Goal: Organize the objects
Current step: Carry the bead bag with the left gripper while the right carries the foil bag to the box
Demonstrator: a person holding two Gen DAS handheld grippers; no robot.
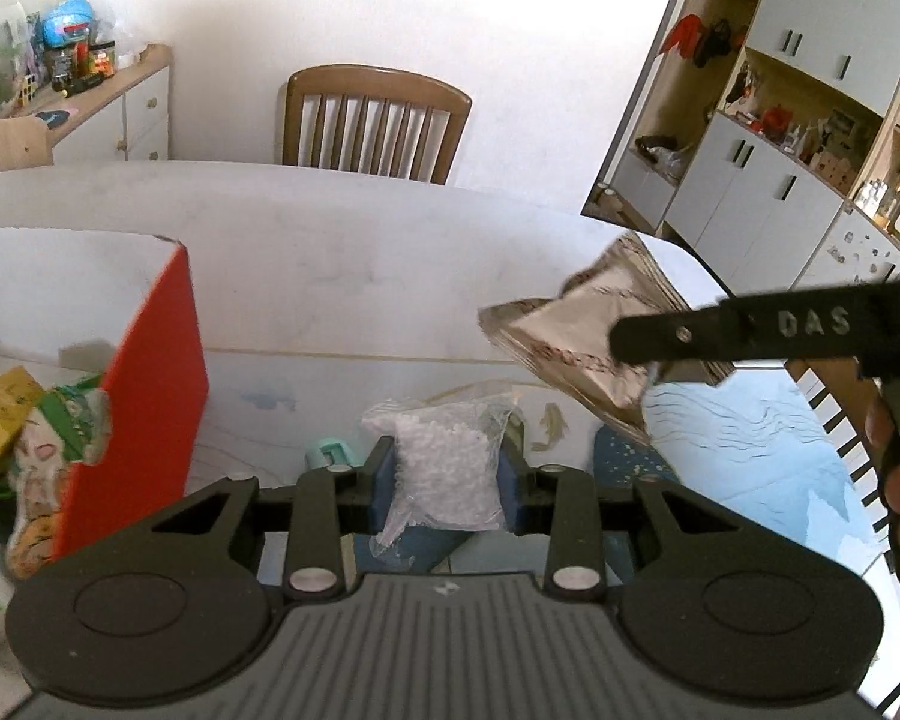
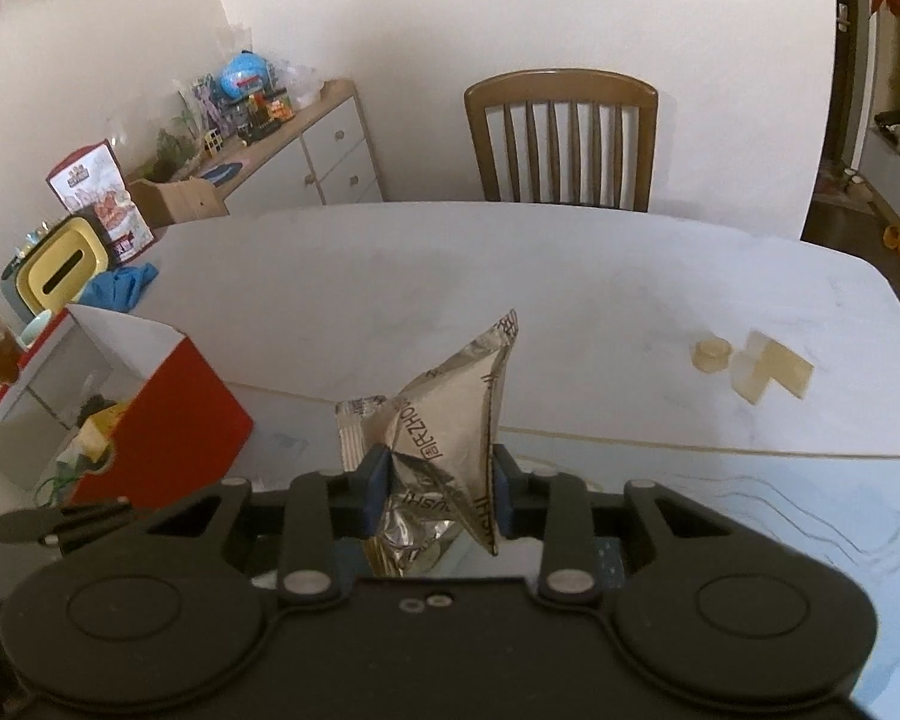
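My left gripper (image 1: pixel 447 483) is shut on a clear plastic bag of white granules (image 1: pixel 450 462), held above the table. My right gripper (image 2: pixel 438 495) is shut on a crumpled silver-brown foil packet (image 2: pixel 450 420), also lifted off the table. In the left wrist view the same foil packet (image 1: pixel 594 330) hangs at the right from the right gripper's black finger (image 1: pixel 690 336). A red box with a white inside (image 1: pixel 156 372) stands open at the left and holds several snack packets (image 1: pixel 48 438). The right wrist view shows this red box (image 2: pixel 180 426) left of the packet.
The white table (image 2: pixel 570 288) has a blue patterned mat (image 1: pixel 750 432) on its near part. Pale yellow blocks (image 2: pixel 762 369) lie at the right. A wooden chair (image 2: pixel 561 138) stands behind the table. A yellow container (image 2: pixel 60 276) and blue cloth (image 2: pixel 120 288) sit at the far left.
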